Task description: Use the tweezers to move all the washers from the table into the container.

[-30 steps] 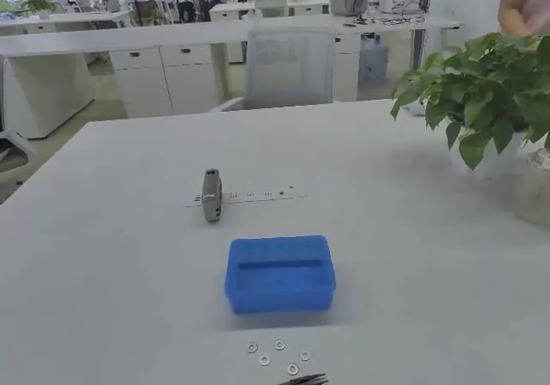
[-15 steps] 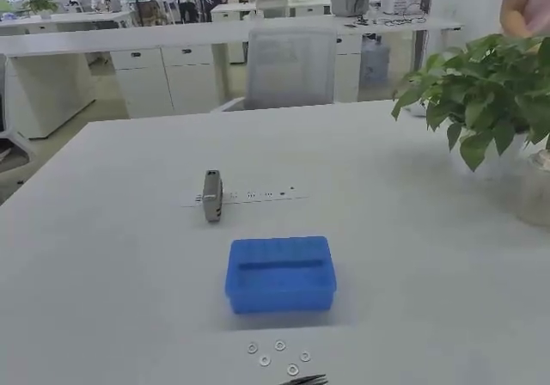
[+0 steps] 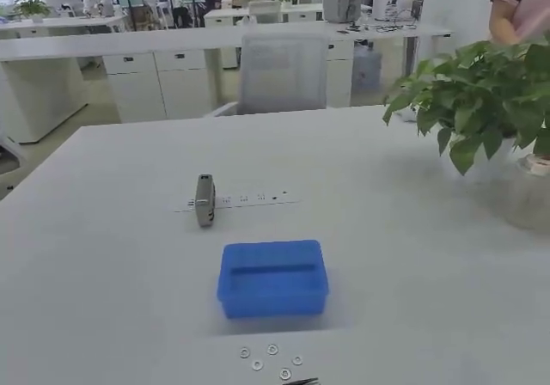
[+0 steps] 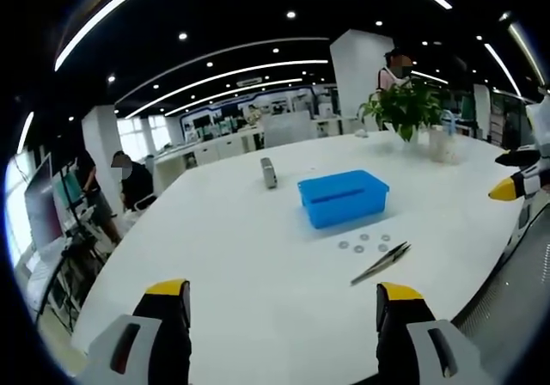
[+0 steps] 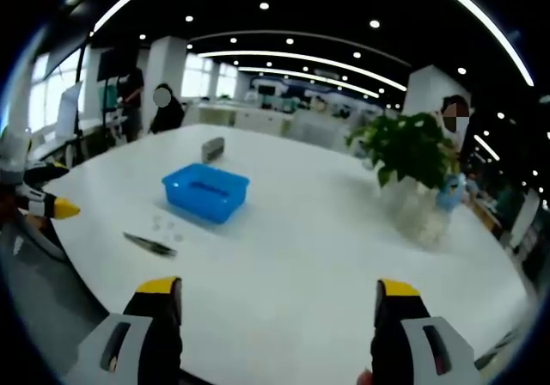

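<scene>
Broadly, the white tabletop (image 3: 412,256) is carrying everything. A potted plant (image 3: 481,84) is standing by its right edge. The blue container (image 3: 272,278) is sitting open toward the near edge, about midway along it. The left tongs (image 4: 284,290) are hovering at the near edge with jaws wide apart, gripping nothing. The right tongs (image 5: 279,289) are hovering likewise, jaws apart and empty. A small grey block (image 3: 204,200) is standing on a flush socket strip beyond the container, toward the tabletop's middle. The tweezers (image 4: 380,263) are lying at the near edge, untouched. Five washers (image 3: 271,361) are lying in a loose cluster between container and tweezers, near both.
</scene>
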The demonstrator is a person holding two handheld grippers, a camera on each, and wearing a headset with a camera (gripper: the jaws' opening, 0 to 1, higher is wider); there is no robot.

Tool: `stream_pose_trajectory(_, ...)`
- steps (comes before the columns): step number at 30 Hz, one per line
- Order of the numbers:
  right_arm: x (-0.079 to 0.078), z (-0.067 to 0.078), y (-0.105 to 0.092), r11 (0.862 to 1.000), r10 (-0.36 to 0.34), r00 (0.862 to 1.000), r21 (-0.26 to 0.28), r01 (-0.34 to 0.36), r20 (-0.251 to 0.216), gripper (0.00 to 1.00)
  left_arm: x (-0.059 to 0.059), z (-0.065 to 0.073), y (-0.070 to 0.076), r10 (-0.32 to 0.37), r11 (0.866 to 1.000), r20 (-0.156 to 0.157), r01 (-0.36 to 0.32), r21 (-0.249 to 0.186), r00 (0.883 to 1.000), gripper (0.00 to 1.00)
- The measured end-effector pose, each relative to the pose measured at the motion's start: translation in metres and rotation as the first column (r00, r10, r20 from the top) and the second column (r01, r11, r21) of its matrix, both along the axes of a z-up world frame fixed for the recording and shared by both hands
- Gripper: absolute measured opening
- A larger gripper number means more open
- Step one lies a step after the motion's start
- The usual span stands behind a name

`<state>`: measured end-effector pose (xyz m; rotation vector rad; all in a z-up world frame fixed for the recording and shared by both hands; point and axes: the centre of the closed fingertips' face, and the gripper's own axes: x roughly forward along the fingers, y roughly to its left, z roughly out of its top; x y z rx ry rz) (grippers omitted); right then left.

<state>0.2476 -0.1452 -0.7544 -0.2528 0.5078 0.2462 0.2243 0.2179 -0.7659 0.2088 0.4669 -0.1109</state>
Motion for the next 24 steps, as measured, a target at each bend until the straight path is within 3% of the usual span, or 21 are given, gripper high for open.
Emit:
stream_pose_trajectory(5, 0.000, -0.002, 0.000, 1.000, 0.004, 1.000, -0.011, -0.004, -0.005, 0.91, -0.001, 0.002, -0.002, -0.008, 1.000, -0.015, 0.007, -0.023, 1.000, 0.91)
stream_pose_trajectory(11, 0.000, -0.006, -0.001, 1.000, 0.001, 1.000, -0.027, -0.002, -0.019, 0.91, 0.003, 0.007, -0.005, -0.030, 0.999, -0.019, 0.030, -0.013, 0.999, 0.90)
stream_pose_trajectory(14, -0.001, -0.005, -0.003, 0.999, -0.008, 1.000, -0.036, 0.007, -0.020, 0.90, 0.007, 0.011, -0.013, -0.084, 0.996, -0.039, 0.083, -0.018, 0.996, 0.89)
stream_pose_trajectory(16, 0.000, -0.006, -0.005, 0.999, -0.014, 1.000, -0.034, 0.013, -0.021, 0.90, 0.011, 0.010, -0.022, -0.145, 0.989, -0.071, 0.146, -0.002, 0.987, 0.87)
stream_pose_trajectory(17, 0.000, -0.006, -0.005, 0.999, -0.015, 1.000, -0.032, 0.014, -0.023, 0.90, 0.014, 0.012, -0.026, -0.164, 0.986, -0.065, 0.165, -0.001, 0.984, 0.86)
stream_pose_trajectory(19, -0.001, -0.006, -0.004, 0.999, -0.014, 0.999, -0.036, 0.013, -0.030, 0.90, 0.018, 0.010, -0.036, -0.228, 0.973, -0.102, 0.231, 0.021, 0.968, 0.87)
stream_pose_trajectory(24, -0.003, -0.009, -0.003, 0.999, -0.006, 0.999, -0.050, 0.003, -0.049, 0.90, 0.029, 0.007, -0.053, -0.316, 0.946, -0.132, 0.323, 0.039, 0.940, 0.84)
